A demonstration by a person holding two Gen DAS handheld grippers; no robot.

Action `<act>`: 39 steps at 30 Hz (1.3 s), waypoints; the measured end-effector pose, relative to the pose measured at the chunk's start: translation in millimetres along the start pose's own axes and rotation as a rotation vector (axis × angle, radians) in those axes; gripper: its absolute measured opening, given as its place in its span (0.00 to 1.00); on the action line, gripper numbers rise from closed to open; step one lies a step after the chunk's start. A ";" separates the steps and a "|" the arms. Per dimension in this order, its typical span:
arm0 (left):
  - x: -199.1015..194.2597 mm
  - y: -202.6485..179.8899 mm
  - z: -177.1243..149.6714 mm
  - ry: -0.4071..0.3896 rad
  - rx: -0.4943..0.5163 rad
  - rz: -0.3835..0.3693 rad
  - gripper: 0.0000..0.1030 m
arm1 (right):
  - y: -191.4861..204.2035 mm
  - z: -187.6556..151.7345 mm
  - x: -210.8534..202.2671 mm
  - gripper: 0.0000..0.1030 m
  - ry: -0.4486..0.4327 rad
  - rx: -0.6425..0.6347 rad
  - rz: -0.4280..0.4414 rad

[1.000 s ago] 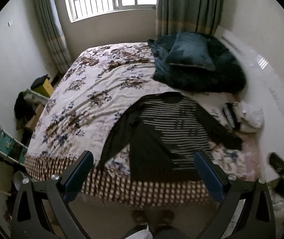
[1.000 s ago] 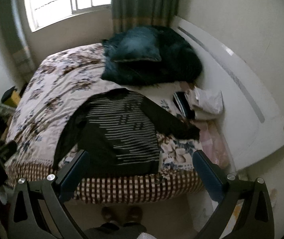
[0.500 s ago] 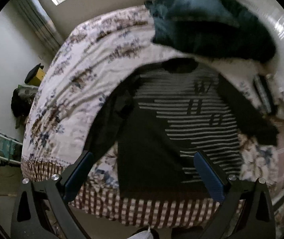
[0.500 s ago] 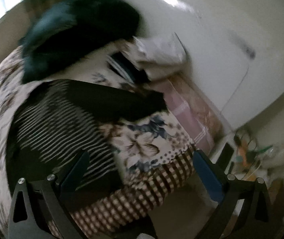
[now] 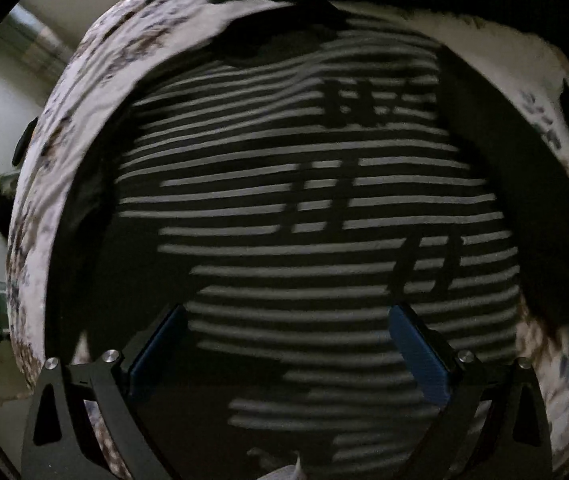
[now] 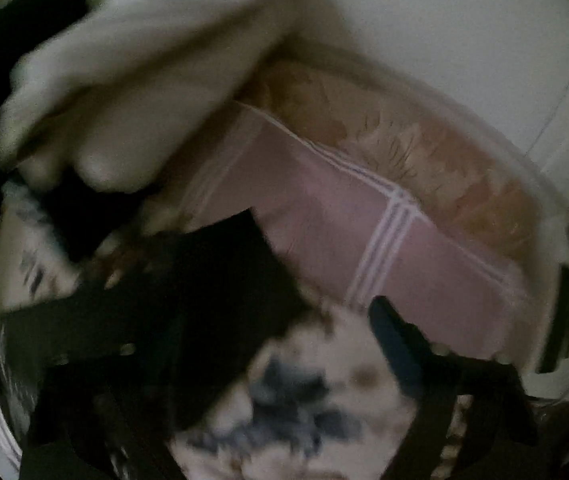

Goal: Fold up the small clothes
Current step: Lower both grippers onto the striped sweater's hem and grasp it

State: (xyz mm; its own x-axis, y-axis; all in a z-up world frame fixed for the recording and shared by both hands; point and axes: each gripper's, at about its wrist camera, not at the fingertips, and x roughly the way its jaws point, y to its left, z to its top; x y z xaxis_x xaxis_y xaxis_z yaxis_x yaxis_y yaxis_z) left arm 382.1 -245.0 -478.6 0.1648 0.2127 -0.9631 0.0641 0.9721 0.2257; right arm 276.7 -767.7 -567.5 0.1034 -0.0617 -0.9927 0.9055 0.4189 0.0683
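- Striped sweater (image 5: 304,208) lies spread flat on the bed, on the floral bedspread (image 5: 84,80); its body fills most of the left wrist view, neckline toward the top.
- Left gripper (image 5: 288,344) points down over the lower part of the sweater's body. Its 2 blue-padded fingers (image 5: 416,356) stand spread wide, with striped fabric showing between them; whether they touch the fabric cannot be told. Nothing is pinched.
- Right gripper (image 6: 244,340) looks down at the bed's edge by the white wall panel (image 6: 464,40); this view is dark and blurred.
- Right gripper's fingers have just been closing partway but stand apart. The right-hand finger (image 6: 392,340) shows clearly; the left-hand one merges with dark cloth.
- The sweater's dark sleeve (image 6: 188,300) lies at and under the left-hand finger; contact cannot be told. Floral bedspread shows between the 2 fingers.
- Beyond the fingers: pink checked sheet (image 6: 324,216) and a crumpled white cloth (image 6: 144,80), near the sleeve end.
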 end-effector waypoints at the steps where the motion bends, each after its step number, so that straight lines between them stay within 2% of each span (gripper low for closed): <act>1: 6.9 -9.0 3.0 0.002 0.008 -0.002 1.00 | -3.3 5.3 16.0 0.73 0.023 0.015 0.028; 2: 12.1 -17.8 5.9 0.005 0.015 -0.002 1.00 | -4.3 8.5 28.1 0.58 0.035 0.018 0.060; 3: 16.2 -23.7 7.9 0.007 0.022 -0.003 1.00 | -3.5 10.4 39.2 0.49 0.047 0.009 0.088; 4: 19.6 -29.0 7.9 0.009 0.031 -0.003 1.00 | -2.4 10.3 43.0 0.30 0.045 0.000 0.106; 5: 22.4 -34.4 10.2 0.009 0.036 -0.004 1.00 | -0.7 8.8 41.4 0.06 0.020 -0.018 0.113; 7: 26.0 -40.1 10.3 0.017 0.042 -0.005 1.00 | 2.2 1.3 26.1 0.05 -0.041 -0.070 0.055; 10: 26.9 -45.4 6.9 0.027 0.047 -0.011 1.00 | -7.6 -12.6 -5.8 0.05 -0.095 -0.080 0.051; 13: 25.0 -49.7 3.6 0.025 0.064 -0.011 1.00 | -27.3 -18.5 -29.2 0.05 -0.122 -0.038 0.041; 16: 24.2 -51.7 0.0 0.024 0.078 -0.006 1.00 | -45.9 -20.2 -26.7 0.06 -0.081 -0.035 -0.011; 18: 24.0 -50.8 -2.1 0.022 0.077 -0.001 1.00 | -59.6 -22.7 -15.9 0.16 -0.019 -0.014 -0.010; 19: 24.5 -49.8 -2.9 0.022 0.077 0.001 1.00 | -70.0 -25.2 -12.6 0.35 0.008 0.015 0.001; 21: 25.9 -46.6 -5.3 0.025 0.074 0.004 1.00 | -92.7 -34.7 -17.0 0.53 0.009 0.116 0.074; 22: 27.3 -44.5 -6.3 0.027 0.072 0.004 1.00 | -103.3 -43.0 -16.5 0.57 0.017 0.185 0.112; 23: 29.8 -41.3 -7.5 0.031 0.069 0.006 1.00 | -109.8 -48.7 -14.6 0.61 0.030 0.229 0.138; 27: 42.2 -32.9 -14.2 0.065 0.048 0.013 1.00 | -121.0 -76.3 29.9 0.61 0.161 0.448 0.340; 29: 48.0 -27.1 -16.0 0.081 0.028 0.009 1.00 | -117.1 -81.9 43.4 0.62 0.143 0.493 0.371; 31: 52.7 -21.4 -16.1 0.099 0.010 0.005 1.00 | -115.0 -85.7 45.0 0.61 0.059 0.554 0.369; 32: 54.5 -17.7 -15.5 0.102 -0.001 0.005 1.00 | -114.2 -87.6 42.9 0.52 0.021 0.587 0.372; 33: 55.4 -14.7 -14.8 0.101 -0.009 0.006 1.00 | -112.0 -88.4 38.1 0.39 -0.017 0.605 0.365; 34: 55.9 -11.2 -13.7 0.097 -0.018 0.006 1.00 | -108.7 -85.0 34.1 0.10 -0.035 0.596 0.358; 39: 61.7 11.7 -9.3 0.087 -0.084 -0.022 1.00 | -79.6 -73.5 -10.4 0.08 -0.166 0.415 0.288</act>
State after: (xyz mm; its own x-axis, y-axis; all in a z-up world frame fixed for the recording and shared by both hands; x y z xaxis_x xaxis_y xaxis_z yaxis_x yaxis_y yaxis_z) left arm 383.8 -219.6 -536.8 0.0783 0.1952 -0.9776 -0.0160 0.9808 0.1945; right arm 173.3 -733.8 -569.9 0.4049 -0.1540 -0.9013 0.9142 0.0487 0.4024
